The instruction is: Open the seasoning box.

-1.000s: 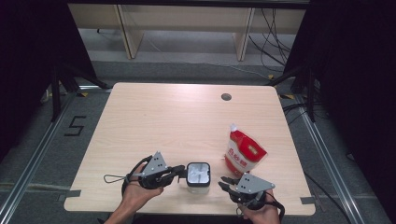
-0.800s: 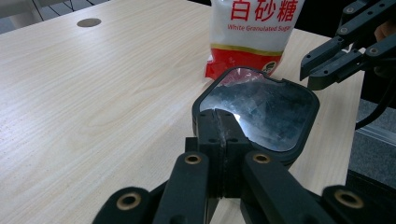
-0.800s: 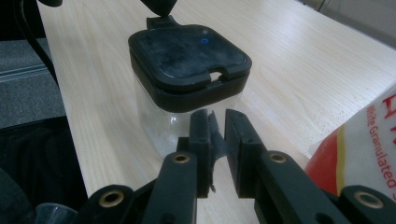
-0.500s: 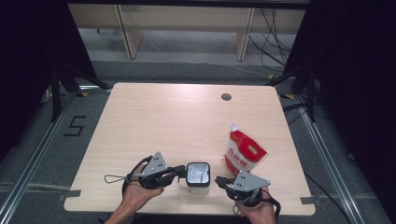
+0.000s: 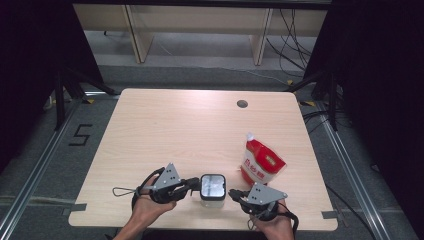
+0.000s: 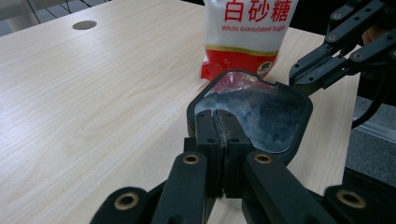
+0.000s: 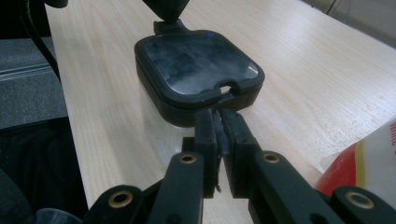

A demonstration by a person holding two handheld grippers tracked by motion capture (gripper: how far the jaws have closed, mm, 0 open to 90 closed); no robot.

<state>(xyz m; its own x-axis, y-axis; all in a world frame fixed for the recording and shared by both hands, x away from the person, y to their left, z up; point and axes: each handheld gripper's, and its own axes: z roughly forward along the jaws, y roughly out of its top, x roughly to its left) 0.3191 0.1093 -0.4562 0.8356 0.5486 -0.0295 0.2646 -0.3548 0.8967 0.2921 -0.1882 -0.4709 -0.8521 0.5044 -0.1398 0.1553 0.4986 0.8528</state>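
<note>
Found box upright at near edge of table, squarely between the two claws.

Noted left claw pressed together, tips against left rim of lid. Could not tell whether a tab was pinched there.

Noted right claw just right of box, jaws just closing to nearly together. Saw nothing clearly between them. Placed tips at lid rim, directly below notch.

Judged both claws to lie on one left-right line through box, right claw the nearer to notch, so lid likely to be lifted from that side with left claw steadying.

Logged sugar bag farther right, apart from box.
</note>
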